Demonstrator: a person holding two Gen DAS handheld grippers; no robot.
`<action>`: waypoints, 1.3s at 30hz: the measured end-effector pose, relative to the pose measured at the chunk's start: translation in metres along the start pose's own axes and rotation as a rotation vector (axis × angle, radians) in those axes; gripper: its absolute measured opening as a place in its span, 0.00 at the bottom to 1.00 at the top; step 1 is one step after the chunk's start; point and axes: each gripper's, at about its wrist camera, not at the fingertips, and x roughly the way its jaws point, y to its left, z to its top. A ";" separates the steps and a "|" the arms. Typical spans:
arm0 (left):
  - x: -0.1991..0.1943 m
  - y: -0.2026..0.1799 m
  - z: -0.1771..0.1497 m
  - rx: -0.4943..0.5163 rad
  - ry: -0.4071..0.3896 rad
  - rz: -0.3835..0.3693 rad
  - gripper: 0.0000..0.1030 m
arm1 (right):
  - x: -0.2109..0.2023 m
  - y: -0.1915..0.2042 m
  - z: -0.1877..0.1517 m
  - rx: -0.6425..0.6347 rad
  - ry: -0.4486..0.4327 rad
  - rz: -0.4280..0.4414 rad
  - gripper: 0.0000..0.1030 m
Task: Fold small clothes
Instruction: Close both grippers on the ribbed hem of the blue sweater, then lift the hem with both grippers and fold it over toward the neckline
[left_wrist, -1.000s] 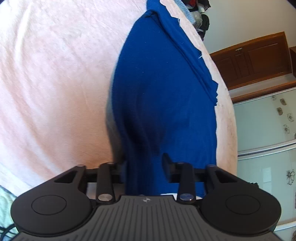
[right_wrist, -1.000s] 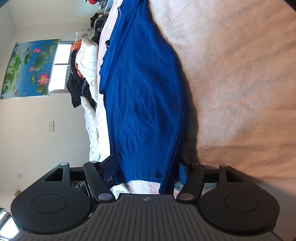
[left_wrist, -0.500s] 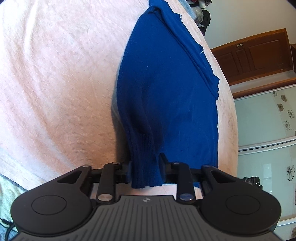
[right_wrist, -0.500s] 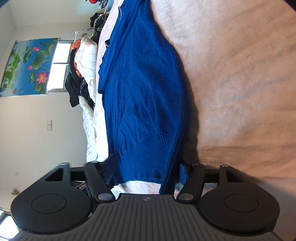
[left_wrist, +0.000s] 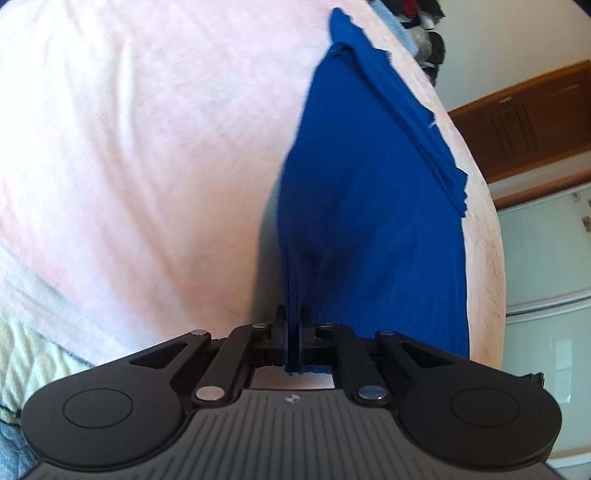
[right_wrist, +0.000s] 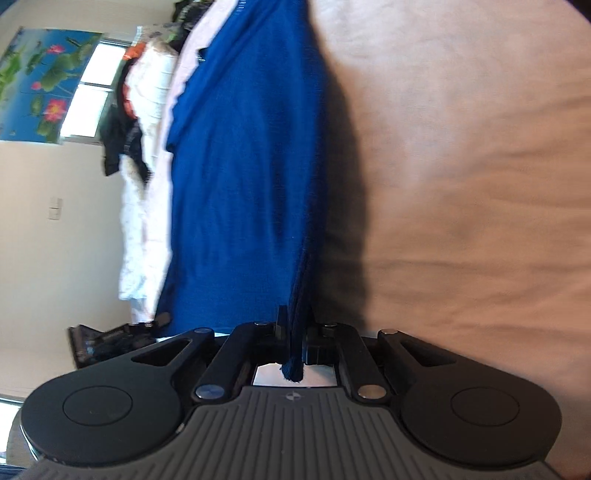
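Both grippers have a grip on the hem end of the blue knit garment (left_wrist: 369, 206): the left gripper (left_wrist: 293, 328) has its fingers closed narrow on the ribbed edge, and the right gripper (right_wrist: 295, 332) has its fingers pinched on a bunched fold of the same hem. Judged from this, the grasp step is complete and the fold itself is not yet made; carrying the hem over toward the far end remains, and likely a second fold after it.

The garment lies lengthwise on the pink bed cover (left_wrist: 147, 147), near the edge of the bed, running away from both cameras. Its body lies mostly flat, with a loose layered flap along one long side. The fabric is a fine knit, ribbed at the hem.
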 end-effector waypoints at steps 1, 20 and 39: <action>0.001 0.003 0.000 -0.012 0.004 -0.003 0.04 | -0.003 -0.004 -0.001 0.019 0.001 0.012 0.08; -0.002 -0.007 -0.001 0.021 0.023 0.008 0.04 | -0.016 0.008 -0.002 -0.054 0.026 0.021 0.09; -0.035 -0.056 0.074 0.086 -0.131 -0.167 0.04 | -0.062 0.073 0.077 -0.188 -0.096 0.235 0.09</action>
